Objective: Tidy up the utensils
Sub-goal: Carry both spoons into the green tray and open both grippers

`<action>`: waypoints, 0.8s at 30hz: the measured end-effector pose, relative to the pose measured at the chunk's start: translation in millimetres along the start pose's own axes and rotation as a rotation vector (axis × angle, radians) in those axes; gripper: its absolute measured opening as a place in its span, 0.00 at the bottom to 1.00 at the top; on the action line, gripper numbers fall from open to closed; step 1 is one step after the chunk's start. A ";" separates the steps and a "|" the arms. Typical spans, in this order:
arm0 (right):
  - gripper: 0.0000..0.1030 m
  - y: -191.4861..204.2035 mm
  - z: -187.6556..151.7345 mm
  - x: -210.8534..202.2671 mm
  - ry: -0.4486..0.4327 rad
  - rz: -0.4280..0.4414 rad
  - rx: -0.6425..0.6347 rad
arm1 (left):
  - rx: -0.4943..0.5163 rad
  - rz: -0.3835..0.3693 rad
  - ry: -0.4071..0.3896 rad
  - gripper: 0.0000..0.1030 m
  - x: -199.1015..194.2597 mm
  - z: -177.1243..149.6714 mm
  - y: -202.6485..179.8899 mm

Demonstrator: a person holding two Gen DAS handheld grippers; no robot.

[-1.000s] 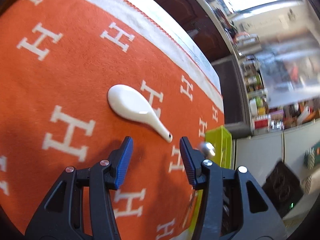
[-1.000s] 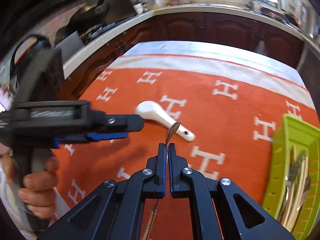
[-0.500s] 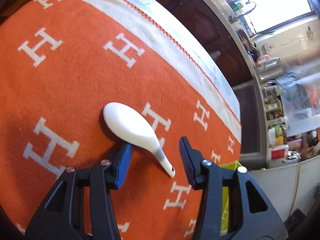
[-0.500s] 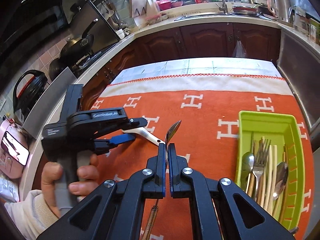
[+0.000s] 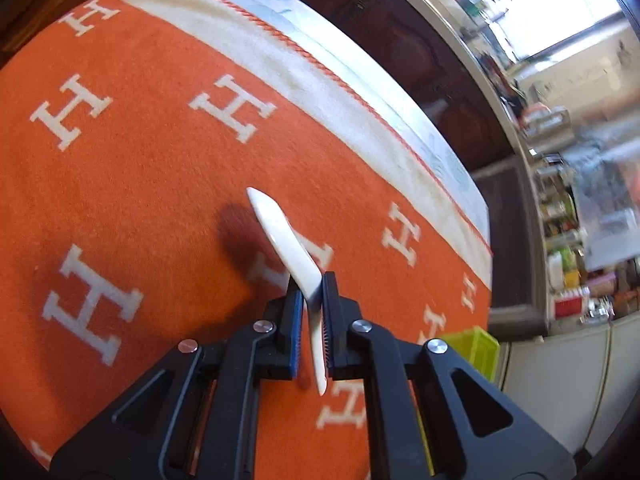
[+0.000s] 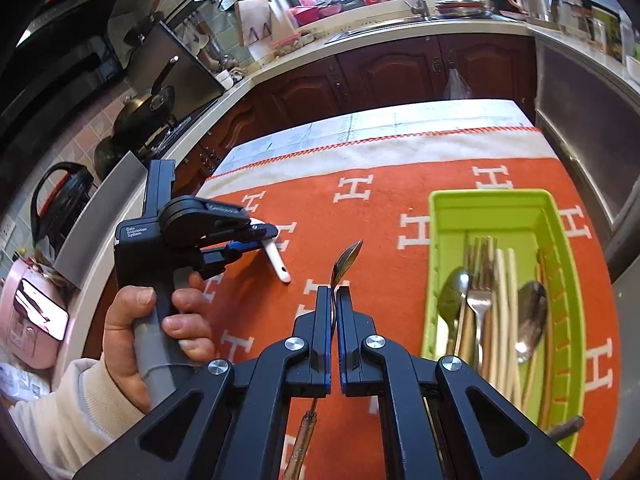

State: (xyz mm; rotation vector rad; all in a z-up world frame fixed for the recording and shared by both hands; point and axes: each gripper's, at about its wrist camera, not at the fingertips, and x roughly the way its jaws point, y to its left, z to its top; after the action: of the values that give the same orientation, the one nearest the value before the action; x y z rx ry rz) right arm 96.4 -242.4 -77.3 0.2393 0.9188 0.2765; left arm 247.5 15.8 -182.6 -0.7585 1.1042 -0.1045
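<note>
My left gripper (image 5: 311,282) is shut on a white ceramic spoon (image 5: 280,236), tilted on edge just above the orange cloth (image 5: 140,184). In the right wrist view the left gripper (image 6: 256,236) shows at left with the white spoon (image 6: 276,260) poking out toward the cloth. My right gripper (image 6: 334,292) is shut on a metal spoon (image 6: 346,260), bowl pointing up and forward, handle trailing below. A green tray (image 6: 440,216) at right holds metal spoons, a fork (image 6: 478,280) and chopsticks.
The orange cloth with white H marks covers the table, with a white border (image 6: 380,144) at the far edge. Dark cabinets and a counter (image 6: 400,24) stand beyond. The tray corner (image 5: 480,344) shows in the left wrist view.
My left gripper has closed on the white spoon and tipped it up on edge off the cloth. My right gripper has risen and drawn back, still holding the metal spoon.
</note>
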 end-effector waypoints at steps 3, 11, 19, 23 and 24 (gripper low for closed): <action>0.02 -12.2 -3.9 -18.0 -0.006 0.005 0.025 | 0.114 -0.024 0.043 0.06 -21.6 -7.9 -18.5; 0.02 -54.3 -8.7 -69.6 -0.047 -0.058 0.053 | 0.403 -0.104 0.186 0.06 -68.1 -64.4 -94.1; 0.02 -96.0 2.7 -68.3 -0.004 -0.124 0.077 | 0.589 -0.167 0.307 0.06 -63.9 -141.6 -164.0; 0.02 -114.3 11.4 -55.8 0.023 -0.138 0.069 | 0.648 -0.117 0.359 0.06 -36.6 -169.5 -175.9; 0.02 -118.6 13.9 -51.1 0.034 -0.139 0.072 | 0.657 -0.107 0.362 0.06 -31.3 -176.0 -173.5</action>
State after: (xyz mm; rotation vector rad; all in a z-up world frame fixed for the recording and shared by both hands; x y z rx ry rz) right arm 93.8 -372.0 -68.9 0.2359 0.9752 0.1192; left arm 135.0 -188.5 -95.0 -0.2047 1.2683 -0.6823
